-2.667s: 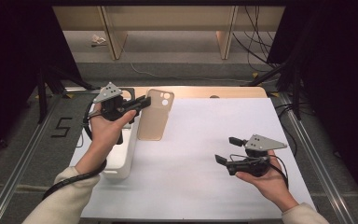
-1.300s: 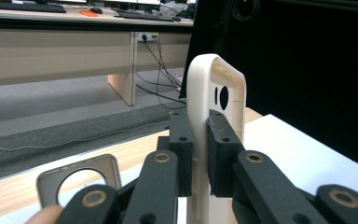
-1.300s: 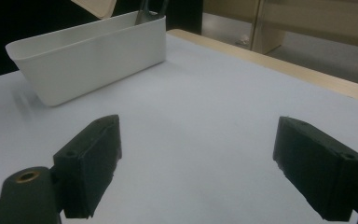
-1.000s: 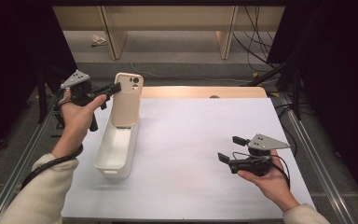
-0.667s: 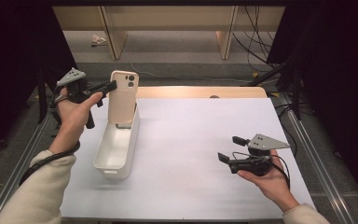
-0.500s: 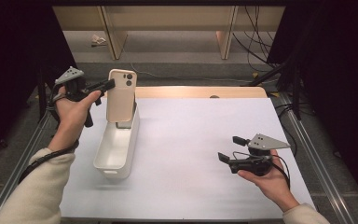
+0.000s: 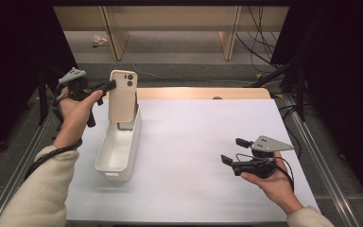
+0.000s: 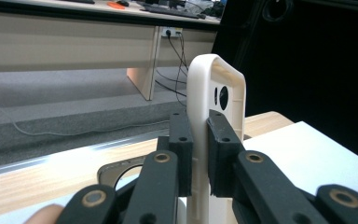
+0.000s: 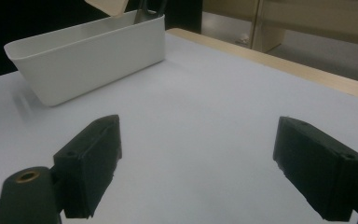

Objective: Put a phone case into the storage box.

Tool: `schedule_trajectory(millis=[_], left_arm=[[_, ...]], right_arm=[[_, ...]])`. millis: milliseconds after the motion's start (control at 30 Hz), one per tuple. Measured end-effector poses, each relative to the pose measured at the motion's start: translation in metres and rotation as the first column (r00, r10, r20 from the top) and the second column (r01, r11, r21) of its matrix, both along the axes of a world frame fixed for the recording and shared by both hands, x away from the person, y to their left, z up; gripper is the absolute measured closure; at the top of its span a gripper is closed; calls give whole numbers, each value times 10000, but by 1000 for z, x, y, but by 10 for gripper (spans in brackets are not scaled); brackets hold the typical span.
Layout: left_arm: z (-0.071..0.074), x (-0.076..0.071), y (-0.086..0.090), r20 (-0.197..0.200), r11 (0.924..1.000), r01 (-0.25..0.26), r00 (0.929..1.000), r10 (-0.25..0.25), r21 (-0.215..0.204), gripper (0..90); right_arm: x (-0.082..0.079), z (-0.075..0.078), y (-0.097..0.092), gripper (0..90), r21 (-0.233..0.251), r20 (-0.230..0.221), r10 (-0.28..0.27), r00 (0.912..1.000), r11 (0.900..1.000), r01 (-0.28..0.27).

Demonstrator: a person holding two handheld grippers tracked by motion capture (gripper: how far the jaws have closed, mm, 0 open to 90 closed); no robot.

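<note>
A beige phone case (image 7: pixel 122 97) stands upright over the far end of a long white bin (image 7: pixel 118 151), its camera cut-out at the top. My left gripper (image 7: pixel 111 85) is shut on the case's left edge. In the left gripper view the two black pads (image 8: pixel 181 140) clamp the case (image 8: pixel 216 93) between them. A grey object (image 7: pixel 125 125) leans inside the bin's far end, below the case. My right gripper (image 7: pixel 233 150) is held open over the table's right front, nothing between its jaws. The right gripper view has those jaws (image 9: pixel 198 158) wide apart, the bin (image 9: pixel 88 51) beyond them.
A white sheet (image 7: pixel 208 132) covers the table, with a wooden strip (image 7: pixel 203 93) along its far edge. Metal rails (image 7: pixel 312 142) run down both sides. Wooden shelving and cables (image 7: pixel 264 52) lie beyond the table on the floor.
The left hand has carried the phone case from right of the bin to over the bin's far end, turning it upright and lowering it slightly. The right hand has stayed put.
</note>
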State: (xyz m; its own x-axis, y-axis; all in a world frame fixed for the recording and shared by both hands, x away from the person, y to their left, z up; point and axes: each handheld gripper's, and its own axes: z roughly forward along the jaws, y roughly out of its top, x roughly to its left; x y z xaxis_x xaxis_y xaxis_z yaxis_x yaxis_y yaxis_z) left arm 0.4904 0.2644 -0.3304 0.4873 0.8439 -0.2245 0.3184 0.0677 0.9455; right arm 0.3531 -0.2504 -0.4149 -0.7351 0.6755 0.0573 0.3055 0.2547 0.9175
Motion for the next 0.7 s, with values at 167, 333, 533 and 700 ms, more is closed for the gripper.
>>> schedule_trajectory(millis=[167,333,533,700], left_arm=[[-6,5,0,-136,9999,-151,9998,150,-27,817],[-13,11,1,-318,9994,-341,9989,341,14,817],[-21,17,3,-488,9988,-489,9976,491,53,817],[-27,21,5,-616,9983,-565,9965,574,157,817]], right_arm=[[0,0,0,163,-16,-7,-14,10000,10000,14],[0,0,0,163,13,4,-10,10000,10000,10],[0,0,-1,163,6,4,-17,10000,10000,17],[0,0,0,163,4,-6,-16,10000,10000,16]])
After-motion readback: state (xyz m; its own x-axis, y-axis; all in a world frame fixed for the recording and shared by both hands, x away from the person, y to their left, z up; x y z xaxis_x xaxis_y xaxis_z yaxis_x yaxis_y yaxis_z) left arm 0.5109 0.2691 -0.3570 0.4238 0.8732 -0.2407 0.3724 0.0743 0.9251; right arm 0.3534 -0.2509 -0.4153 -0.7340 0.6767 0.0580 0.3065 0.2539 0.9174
